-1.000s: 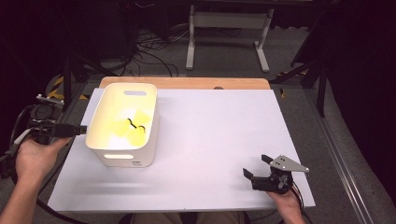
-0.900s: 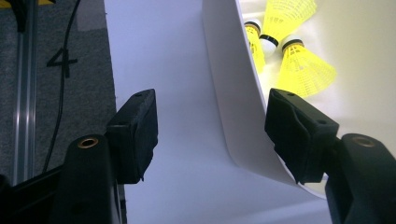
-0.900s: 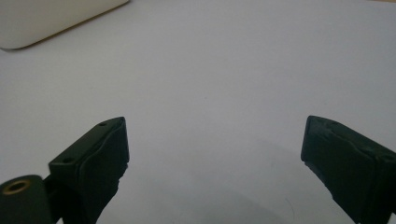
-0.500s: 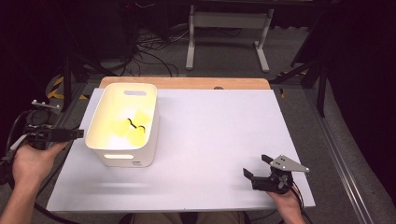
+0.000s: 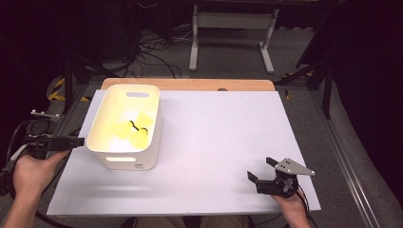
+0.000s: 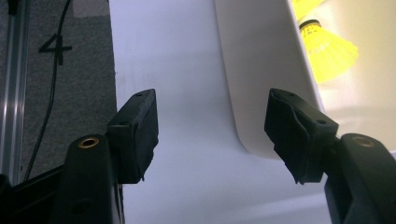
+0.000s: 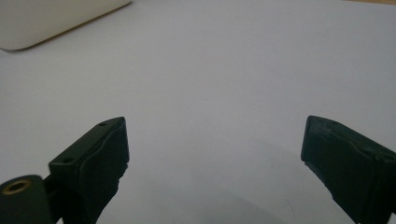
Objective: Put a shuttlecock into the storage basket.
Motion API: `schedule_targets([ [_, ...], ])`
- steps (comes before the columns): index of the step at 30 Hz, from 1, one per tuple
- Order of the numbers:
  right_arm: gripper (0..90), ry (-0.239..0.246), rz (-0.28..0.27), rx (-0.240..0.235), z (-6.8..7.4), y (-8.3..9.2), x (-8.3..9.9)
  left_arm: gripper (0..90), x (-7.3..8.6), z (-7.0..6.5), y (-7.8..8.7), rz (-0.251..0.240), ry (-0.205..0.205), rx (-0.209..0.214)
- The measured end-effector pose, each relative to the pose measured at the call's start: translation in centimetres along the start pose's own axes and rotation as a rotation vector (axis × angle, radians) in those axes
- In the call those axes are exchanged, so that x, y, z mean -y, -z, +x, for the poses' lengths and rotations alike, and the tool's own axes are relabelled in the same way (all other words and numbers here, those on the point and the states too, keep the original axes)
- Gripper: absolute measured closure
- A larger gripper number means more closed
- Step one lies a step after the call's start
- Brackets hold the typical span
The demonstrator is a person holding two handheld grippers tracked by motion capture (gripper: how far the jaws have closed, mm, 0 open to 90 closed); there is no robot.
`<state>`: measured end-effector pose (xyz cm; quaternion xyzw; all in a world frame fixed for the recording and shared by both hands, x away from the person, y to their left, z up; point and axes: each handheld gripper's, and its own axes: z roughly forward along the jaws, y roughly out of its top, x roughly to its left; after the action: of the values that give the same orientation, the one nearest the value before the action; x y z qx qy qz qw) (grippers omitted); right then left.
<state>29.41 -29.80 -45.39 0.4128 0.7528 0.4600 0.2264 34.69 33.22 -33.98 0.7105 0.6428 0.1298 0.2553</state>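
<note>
White bin point(image 5: 124, 156) sits on left part of the white table point(image 5: 214, 137), yellow shuttlecocks point(image 5: 135, 133) inside it. Left gripper point(image 5: 71, 141) is just beside the bin's left wall near its front corner, jaws wide, nothing between them. Right gripper point(image 5: 260, 172) rests at the table's front right, well apart from the bin, jaws wide and empty.

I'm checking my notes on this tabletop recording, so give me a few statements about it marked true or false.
1. The white bin holds yellow shuttlecocks. True.
2. The left gripper grips the bin's rim. False: its jaws stand open beside the bin's wall, holding nothing.
3. The right gripper is open above bare white table. True.
4. The bin sits at the table's right edge. False: it sits at the left side.
</note>
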Motion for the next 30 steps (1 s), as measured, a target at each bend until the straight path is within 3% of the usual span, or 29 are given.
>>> schedule_targets([
  [30,8.2,0.003,-0.006,0.006,0.0,0.2,0.0,35.6,2.9,0.1,-1.8,0.016,0.006,0.016],
])
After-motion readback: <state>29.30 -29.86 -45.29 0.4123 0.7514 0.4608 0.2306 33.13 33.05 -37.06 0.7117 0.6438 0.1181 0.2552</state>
